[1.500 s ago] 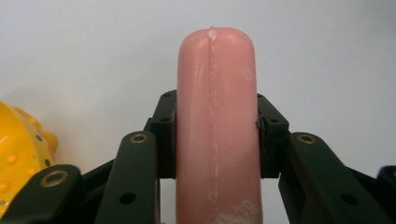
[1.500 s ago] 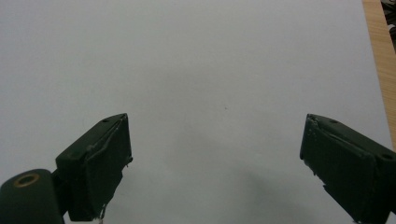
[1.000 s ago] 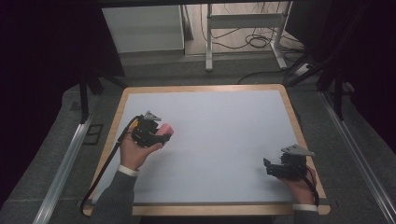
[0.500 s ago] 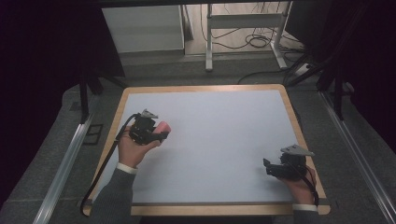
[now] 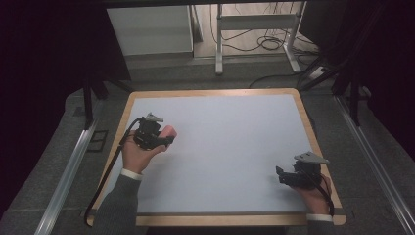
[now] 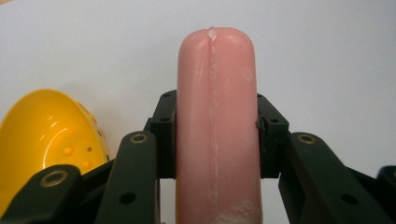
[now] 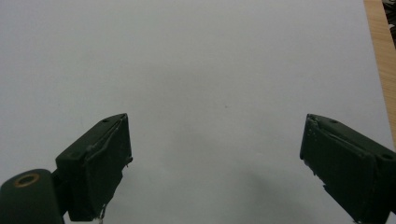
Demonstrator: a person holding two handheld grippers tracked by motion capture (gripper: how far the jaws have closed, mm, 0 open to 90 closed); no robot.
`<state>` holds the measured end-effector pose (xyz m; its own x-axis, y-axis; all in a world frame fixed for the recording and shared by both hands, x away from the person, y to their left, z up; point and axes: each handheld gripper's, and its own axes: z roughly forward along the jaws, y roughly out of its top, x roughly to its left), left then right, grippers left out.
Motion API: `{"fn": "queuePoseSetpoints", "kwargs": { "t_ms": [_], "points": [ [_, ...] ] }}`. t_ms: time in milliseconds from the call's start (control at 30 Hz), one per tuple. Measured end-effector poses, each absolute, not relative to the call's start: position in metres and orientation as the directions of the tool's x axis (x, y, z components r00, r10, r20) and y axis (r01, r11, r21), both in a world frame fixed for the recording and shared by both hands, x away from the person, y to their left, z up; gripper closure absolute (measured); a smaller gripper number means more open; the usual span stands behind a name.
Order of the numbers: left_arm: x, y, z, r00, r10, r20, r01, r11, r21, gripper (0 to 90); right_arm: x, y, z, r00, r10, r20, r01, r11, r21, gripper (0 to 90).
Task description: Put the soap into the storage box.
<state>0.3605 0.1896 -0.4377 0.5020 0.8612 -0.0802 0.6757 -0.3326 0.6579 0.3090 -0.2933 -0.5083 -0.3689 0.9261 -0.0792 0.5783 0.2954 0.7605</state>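
The left gripper [image 6: 215, 140] is clamped on a pink sausage [image 6: 215, 116], beside a yellow bowl [image 6: 46, 135]. The right gripper [image 7: 215, 163], jaws wide apart, holds nothing above the white worktop [image 5: 235, 137].

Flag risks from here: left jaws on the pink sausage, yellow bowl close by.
1. The pink sausage is smooth and round, clamped by the left gripper across its middle with a long end sticking out; it may slip or pivot when tilted.
2. The yellow bowl sits right beside the jaws, so a sideways move may knock it.
3. The right gripper rests open and apart, too far off to steady anything.
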Motion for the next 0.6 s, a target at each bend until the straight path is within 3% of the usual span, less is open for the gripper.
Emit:
{"fn": "queuePoseSetpoints", "kwargs": {
  "t_ms": [600],
  "points": [
    [0.368,0.202,-0.435,0.467,0.881,-0.076,0.685,-0.307,0.661,60.2,0.31,-0.292,-0.509,-0.37,0.926,-0.081,0.58,0.298,0.758,8.7]
  ]
}}
